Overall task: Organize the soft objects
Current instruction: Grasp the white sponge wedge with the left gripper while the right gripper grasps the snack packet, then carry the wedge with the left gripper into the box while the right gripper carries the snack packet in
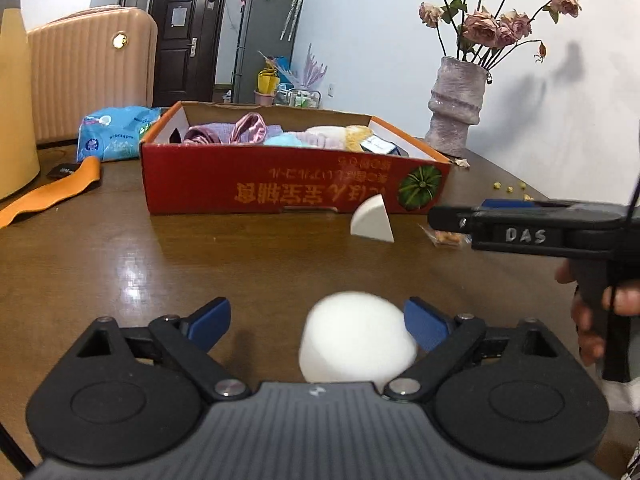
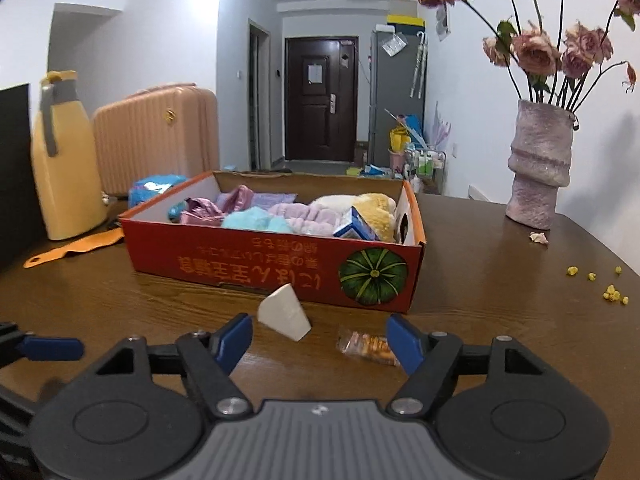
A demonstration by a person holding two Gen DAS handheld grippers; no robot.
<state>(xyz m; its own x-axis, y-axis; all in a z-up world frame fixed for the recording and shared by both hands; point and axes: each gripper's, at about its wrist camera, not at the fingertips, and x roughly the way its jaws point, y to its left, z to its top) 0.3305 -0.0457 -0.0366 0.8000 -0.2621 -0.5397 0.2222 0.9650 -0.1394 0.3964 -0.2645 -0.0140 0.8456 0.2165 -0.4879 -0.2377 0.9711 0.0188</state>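
Note:
A round white puff (image 1: 356,340) lies on the brown table between the fingers of my left gripper (image 1: 318,312), close to the right pad and far from the left one; the jaws stand open. A white wedge sponge (image 2: 285,312) (image 1: 372,220) sits in front of the red cardboard box (image 2: 260,260) (image 1: 280,188), which holds several soft cloths and plush pieces. My right gripper (image 2: 319,324) is open just short of the wedge, with nothing between its pads. From the left wrist view it reaches in from the right (image 1: 444,218), held by a hand.
A small snack packet (image 2: 366,346) lies by the right gripper's right finger. A vase of dried roses (image 2: 538,168) stands at the back right, with yellow crumbs (image 2: 612,292) near it. A yellow jug (image 2: 64,160), an orange strap (image 2: 76,250) and a blue packet (image 1: 114,136) are on the left.

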